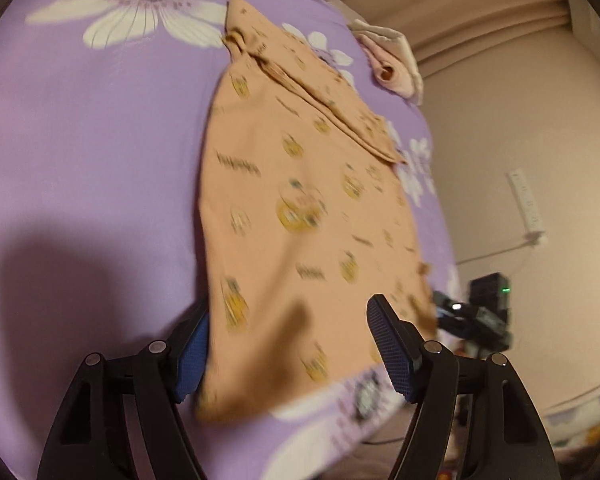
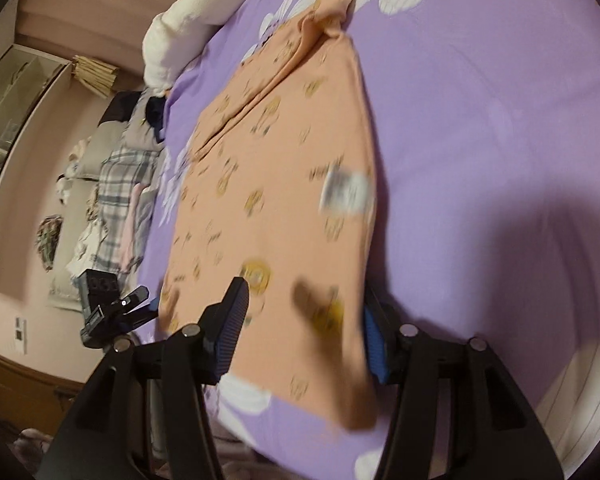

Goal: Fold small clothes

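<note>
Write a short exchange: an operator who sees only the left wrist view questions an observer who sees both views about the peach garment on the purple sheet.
Operator: Is the right gripper clamped on the garment?
Observer: No. The right gripper is open, and the near corner of the garment shows between its fingers.
Operator: Is there a label on the cloth?
Observer: Yes. A white label sits on top, close to the edge on the picture's right in the right wrist view.
Operator: What lies beyond the bed on that side?
Observer: A pile of plaid clothes beside the purple sheet.
</note>
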